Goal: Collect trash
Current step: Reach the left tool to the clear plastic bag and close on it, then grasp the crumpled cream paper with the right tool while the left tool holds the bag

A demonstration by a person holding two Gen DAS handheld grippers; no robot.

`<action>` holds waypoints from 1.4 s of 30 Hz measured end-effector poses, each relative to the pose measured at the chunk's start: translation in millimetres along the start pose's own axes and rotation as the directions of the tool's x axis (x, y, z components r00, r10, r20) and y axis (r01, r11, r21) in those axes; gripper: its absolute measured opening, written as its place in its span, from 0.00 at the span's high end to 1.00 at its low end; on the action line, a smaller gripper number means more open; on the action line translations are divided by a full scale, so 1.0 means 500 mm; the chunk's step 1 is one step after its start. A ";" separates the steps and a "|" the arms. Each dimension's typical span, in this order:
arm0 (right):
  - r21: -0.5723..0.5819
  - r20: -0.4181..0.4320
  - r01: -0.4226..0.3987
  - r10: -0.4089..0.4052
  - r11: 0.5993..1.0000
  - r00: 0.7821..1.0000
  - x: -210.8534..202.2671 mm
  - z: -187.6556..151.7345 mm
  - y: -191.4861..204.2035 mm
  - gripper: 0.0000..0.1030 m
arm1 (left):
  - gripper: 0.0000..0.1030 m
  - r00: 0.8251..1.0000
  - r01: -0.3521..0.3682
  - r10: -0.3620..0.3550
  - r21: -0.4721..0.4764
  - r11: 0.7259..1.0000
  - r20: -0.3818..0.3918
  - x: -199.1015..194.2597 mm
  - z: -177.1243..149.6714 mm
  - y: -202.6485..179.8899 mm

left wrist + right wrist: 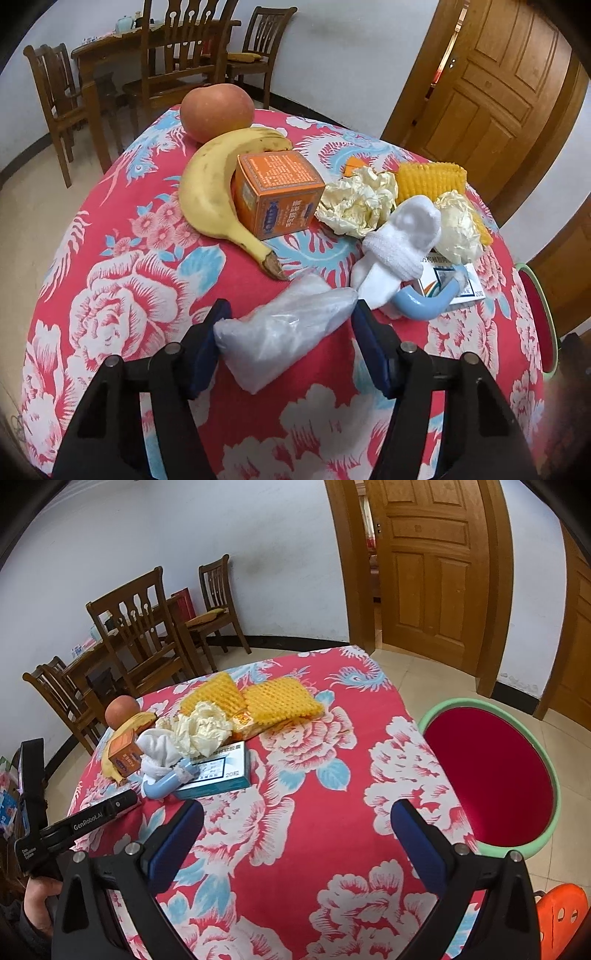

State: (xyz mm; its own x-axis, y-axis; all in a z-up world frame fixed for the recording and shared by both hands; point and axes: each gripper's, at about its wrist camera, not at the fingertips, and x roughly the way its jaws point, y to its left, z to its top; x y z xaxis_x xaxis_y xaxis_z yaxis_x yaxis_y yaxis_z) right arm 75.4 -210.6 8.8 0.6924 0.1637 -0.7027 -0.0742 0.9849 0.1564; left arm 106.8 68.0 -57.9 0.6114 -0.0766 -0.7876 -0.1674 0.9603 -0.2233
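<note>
A crumpled clear plastic bag (pixel 284 328) is seen lying on the red floral surface (pixel 122 280) directly between the fingers of the left gripper (pixel 290 325), its long axis slanted from lower left to upper right. The left fingers are about half open; both blue pads appear to meet the bag's ends, though a firm squeeze cannot be confirmed. The right gripper (pixel 295 821) is held well apart from the bag, fingers wide open and empty, so the left hand is judged the nearer.

Just beyond the bag lie a banana (pixel 210 199), an orange box (pixel 277 192), crumpled paper (pixel 360 199), a white sock (pixel 399 240) and a blue hook (pixel 424 308). A red basin (pixel 491 775) stands off the surface's right edge, judged the likely destination.
</note>
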 end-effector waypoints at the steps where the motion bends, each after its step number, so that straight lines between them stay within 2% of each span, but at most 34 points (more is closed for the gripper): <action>1: -0.005 -0.001 -0.002 0.002 1.000 1.000 0.001 0.001 0.004 0.00 | 0.35 1.000 0.004 -0.004 -0.003 1.000 0.003 -0.006 -0.001 0.002; 13: -0.061 -0.021 -0.045 0.044 0.997 0.999 0.039 0.039 0.069 0.00 | 0.35 0.995 0.004 -0.001 -0.029 1.000 0.098 -0.080 0.021 0.032; 28: -0.058 -0.096 -0.074 0.068 0.996 0.993 0.167 0.094 0.160 0.01 | 0.35 0.993 0.005 0.004 -0.073 0.997 0.119 -0.087 0.034 0.065; 32: -0.039 -0.121 -0.061 0.056 0.997 0.991 0.200 0.101 0.171 0.11 | 0.35 0.993 0.008 0.000 -0.072 0.997 0.118 -0.088 0.035 0.066; 34: -0.031 -0.134 -0.058 0.053 0.998 0.990 0.212 0.102 0.173 0.20 | 0.35 0.993 0.011 -0.003 -0.071 0.997 0.119 -0.088 0.035 0.065; 37: -0.007 -0.163 -0.081 0.078 0.997 0.984 0.227 0.099 0.170 0.37 | 0.35 0.993 0.016 -0.008 -0.065 0.998 0.121 -0.091 0.034 0.063; 39: 0.004 -0.176 -0.100 0.099 0.995 0.979 0.229 0.096 0.169 0.55 | 0.35 0.992 0.019 -0.012 -0.061 0.998 0.123 -0.095 0.033 0.062; 42: 0.000 -0.172 -0.102 0.100 0.995 0.980 0.222 0.092 0.169 0.71 | 0.35 0.992 0.027 -0.019 -0.057 0.998 0.128 -0.101 0.032 0.056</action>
State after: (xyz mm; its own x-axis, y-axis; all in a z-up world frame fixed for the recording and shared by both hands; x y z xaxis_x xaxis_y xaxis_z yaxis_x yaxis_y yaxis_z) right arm 179.0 -112.0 -24.2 0.5474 0.2686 -0.7926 -0.1444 0.9632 0.2267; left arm 83.5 103.0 -15.4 0.7087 -0.0599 -0.7029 -0.1948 0.9410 -0.2766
